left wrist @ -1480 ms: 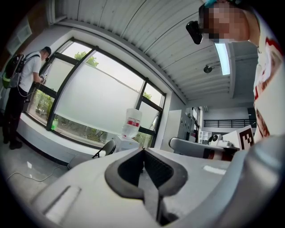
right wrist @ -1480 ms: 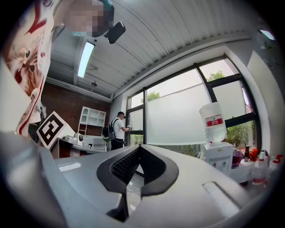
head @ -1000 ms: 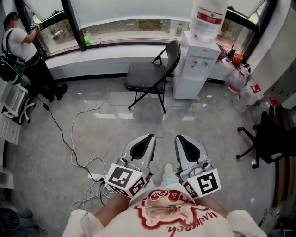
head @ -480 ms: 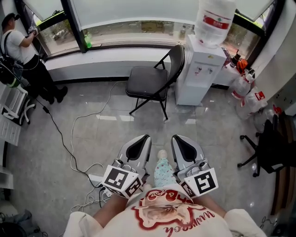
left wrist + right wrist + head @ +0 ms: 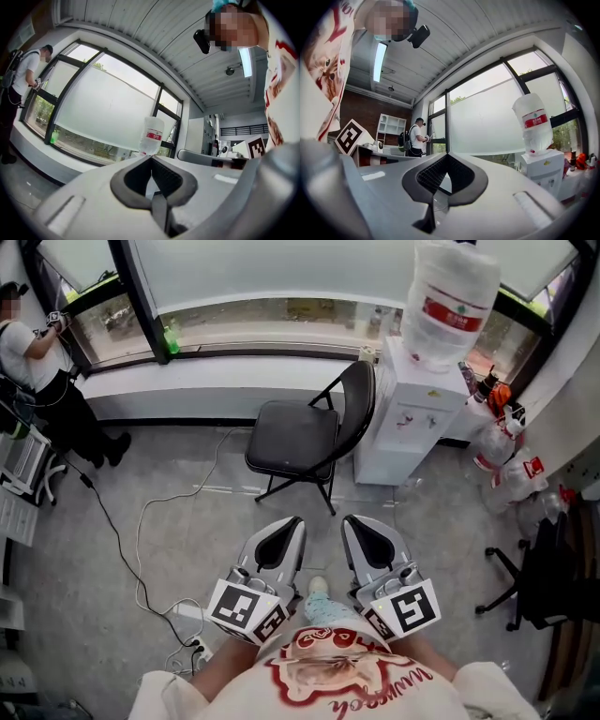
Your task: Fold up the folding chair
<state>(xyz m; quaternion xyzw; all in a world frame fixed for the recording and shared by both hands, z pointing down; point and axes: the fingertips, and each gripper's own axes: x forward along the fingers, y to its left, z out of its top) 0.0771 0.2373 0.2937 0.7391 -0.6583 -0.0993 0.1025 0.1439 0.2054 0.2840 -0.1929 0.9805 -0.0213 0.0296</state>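
Observation:
The black folding chair [image 5: 292,439] stands unfolded on the grey floor, with its backrest [image 5: 356,407] toward the water dispenser. In the head view both grippers are held level, side by side, a good stretch short of the chair. My left gripper [image 5: 292,522] is shut with nothing in it, and my right gripper [image 5: 352,520] is shut and empty too. In the left gripper view the jaws [image 5: 151,158] meet at the tip, as they do in the right gripper view [image 5: 447,155]. The chair is hidden behind the jaws in both gripper views.
A white water dispenser [image 5: 408,413] with a bottle [image 5: 455,301] stands right of the chair. A white cable [image 5: 141,540] and a power strip [image 5: 187,613] lie on the floor at left. A person [image 5: 37,381] stands far left. At right are bags [image 5: 506,460] and an office chair [image 5: 539,577].
Both grippers have moved forward together toward the chair, which now looks nearer and larger. Their jaws have stayed shut.

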